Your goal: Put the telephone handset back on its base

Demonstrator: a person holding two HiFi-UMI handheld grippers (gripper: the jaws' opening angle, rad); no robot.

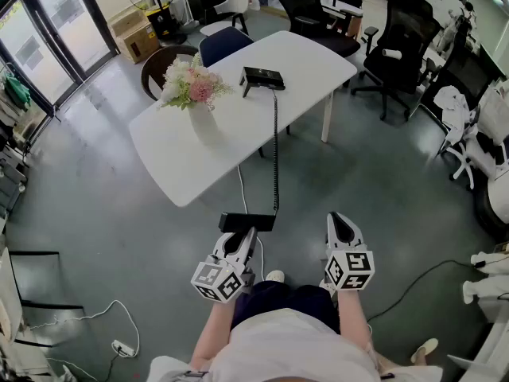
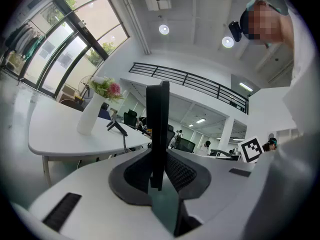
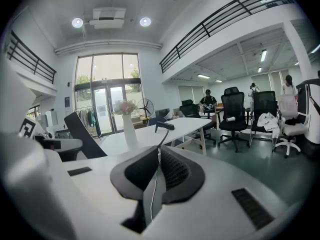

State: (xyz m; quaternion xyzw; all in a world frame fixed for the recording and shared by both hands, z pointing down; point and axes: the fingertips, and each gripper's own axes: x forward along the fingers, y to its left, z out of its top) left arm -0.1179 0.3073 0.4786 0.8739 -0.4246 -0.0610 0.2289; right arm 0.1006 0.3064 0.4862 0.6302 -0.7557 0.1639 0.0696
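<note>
In the head view my left gripper [image 1: 246, 234] is shut on the black telephone handset [image 1: 247, 222], held level below the near edge of the white table [image 1: 318, 62]. A black coiled cord [image 1: 276, 150] runs straight from the handset up to the black base [image 1: 262, 78] at the table's far side. The left gripper view shows the handset [image 2: 157, 129] as a dark upright bar clamped in my left gripper [image 2: 159, 184]. My right gripper [image 1: 339, 220] hangs beside it, shut and empty. In the right gripper view the base [image 3: 165, 126] lies ahead of my right gripper [image 3: 158, 156].
A white vase of pink flowers [image 1: 199, 106] stands on the table left of the base. Black office chairs [image 1: 398, 46] and a blue chair [image 1: 223, 44] ring the table. A white cable and power strip [image 1: 122, 347] lie on the floor at lower left.
</note>
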